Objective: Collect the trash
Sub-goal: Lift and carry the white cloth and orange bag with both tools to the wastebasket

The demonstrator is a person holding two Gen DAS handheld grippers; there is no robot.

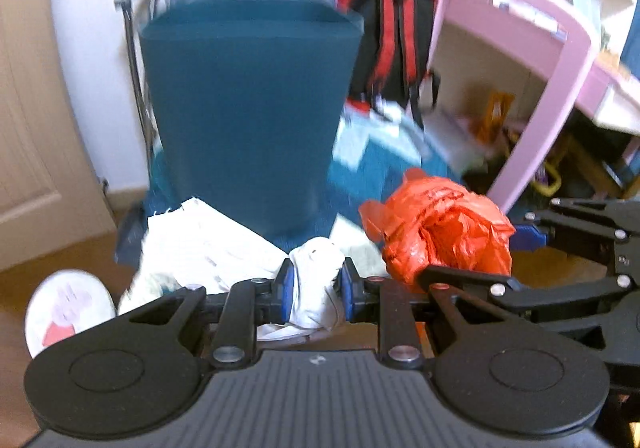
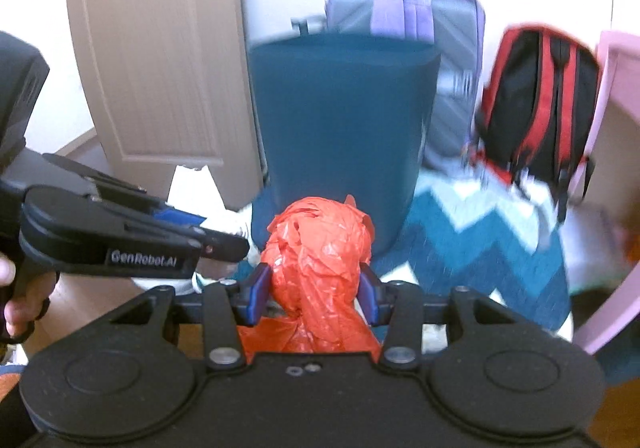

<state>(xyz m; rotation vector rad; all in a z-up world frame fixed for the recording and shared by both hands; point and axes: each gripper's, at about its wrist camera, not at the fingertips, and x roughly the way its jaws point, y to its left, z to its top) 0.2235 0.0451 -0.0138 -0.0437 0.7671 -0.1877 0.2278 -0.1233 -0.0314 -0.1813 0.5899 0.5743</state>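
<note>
Behind both grippers stands a teal bin [image 1: 250, 107] at twelve o'clock, while the left gripper [image 1: 316, 290] pinches crumpled white paper [image 1: 316, 280] and the right gripper [image 2: 314, 288] clamps a red plastic bag [image 2: 316, 260].

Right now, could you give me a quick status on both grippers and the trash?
Left gripper shut on white wad. Right gripper shut on red bag. Teal bin ahead, path clear.

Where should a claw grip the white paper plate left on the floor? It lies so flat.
Grip the paper plate by its rim, one finger sliding under the near edge from this side. It lies flat on the wooden floor, so only the thin edge offers purchase.
</note>
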